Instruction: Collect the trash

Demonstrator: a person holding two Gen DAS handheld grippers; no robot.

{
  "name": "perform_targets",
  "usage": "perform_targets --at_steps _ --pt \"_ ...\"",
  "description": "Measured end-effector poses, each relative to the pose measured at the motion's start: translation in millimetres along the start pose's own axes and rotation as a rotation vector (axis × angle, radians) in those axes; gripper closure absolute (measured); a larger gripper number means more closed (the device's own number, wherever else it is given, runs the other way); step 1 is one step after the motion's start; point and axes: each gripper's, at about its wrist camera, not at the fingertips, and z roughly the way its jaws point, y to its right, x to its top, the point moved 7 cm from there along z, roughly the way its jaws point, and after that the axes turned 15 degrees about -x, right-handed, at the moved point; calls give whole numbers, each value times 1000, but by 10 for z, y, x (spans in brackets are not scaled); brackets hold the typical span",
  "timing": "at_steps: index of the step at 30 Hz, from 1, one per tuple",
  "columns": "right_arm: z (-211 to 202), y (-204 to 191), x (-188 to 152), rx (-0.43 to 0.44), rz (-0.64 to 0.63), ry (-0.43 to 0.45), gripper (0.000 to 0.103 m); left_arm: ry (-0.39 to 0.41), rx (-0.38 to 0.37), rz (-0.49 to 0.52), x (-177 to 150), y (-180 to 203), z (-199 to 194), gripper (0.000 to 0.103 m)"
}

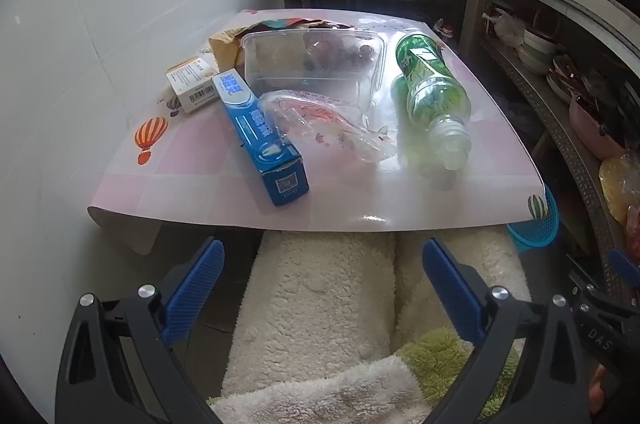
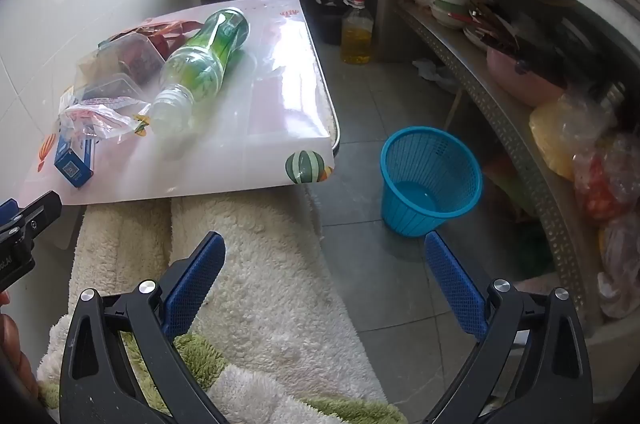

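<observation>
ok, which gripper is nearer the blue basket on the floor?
Right. The right gripper hangs open just short of the blue basket, which sits ahead and slightly right. The left gripper, also open, faces the table, basket off to its right.

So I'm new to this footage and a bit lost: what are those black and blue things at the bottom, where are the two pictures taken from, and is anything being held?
They are hand-held tongs, one in each of a person's hands, each with a camera looking forward along its two blue fingers. One picture comes from the left tongs, the other from the right tongs. Both stand wide open and hold nothing.

On the pink table lies the trash: a green bottle on its side, a clear plastic box, a crumpled clear wrapper, a blue carton and a small white box. A blue basket stands on the floor by the table's corner. The fluffy cream cloth below looks like the person's lap.
</observation>
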Motion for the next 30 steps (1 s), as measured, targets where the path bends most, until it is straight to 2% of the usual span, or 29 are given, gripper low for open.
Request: perform_targets --at_steps 30 --pt "31 -7 -23 7 4 -7 8 -14 17 -11 -24 -36 58 6"
